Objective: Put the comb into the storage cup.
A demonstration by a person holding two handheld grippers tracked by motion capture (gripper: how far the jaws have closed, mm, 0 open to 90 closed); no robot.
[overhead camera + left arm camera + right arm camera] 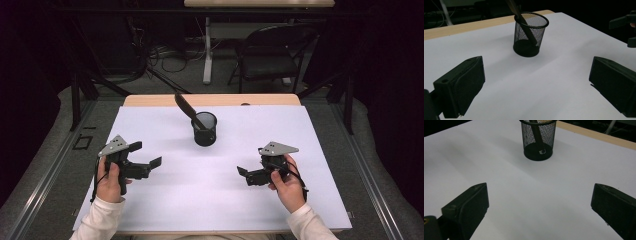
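Near edge of the tabletop (150, 210): the person's forearms in white sleeves come in from the bottom, one gripper in each hand. Left gripper (145, 157) sits near the left edge, held by the left hand (110, 180), fingers (461, 87) spread wide, nothing between them, aimed inward toward the middle. Right gripper (245, 175) sits toward the right edge, held by the right hand (286, 186), fingers (466, 206) also spread wide and empty, aimed inward. Both hover low over the white sheet, well apart from each other; can't tell whether either touches it. Grey three-cornered plate on top of each. In the left gripper view the right gripper shows at the far right edge. Bare white surface between the grippers and the cup. Farther in, about mid-width and toward the far edge: black mesh cup (204, 129), upright, round solid base on the sheet. A dark long-handled tool (186, 107) stands in it, tilted, lower end at the cup's base, upper end leaning out over the rim toward the far-left. Exact type of tool: can't tell. Both gripper views have the cup ahead, centred between the fingers, well clear of them. Beyond the far edge: a strip of bare wood, then floor, cables and a dark chair (272, 55).
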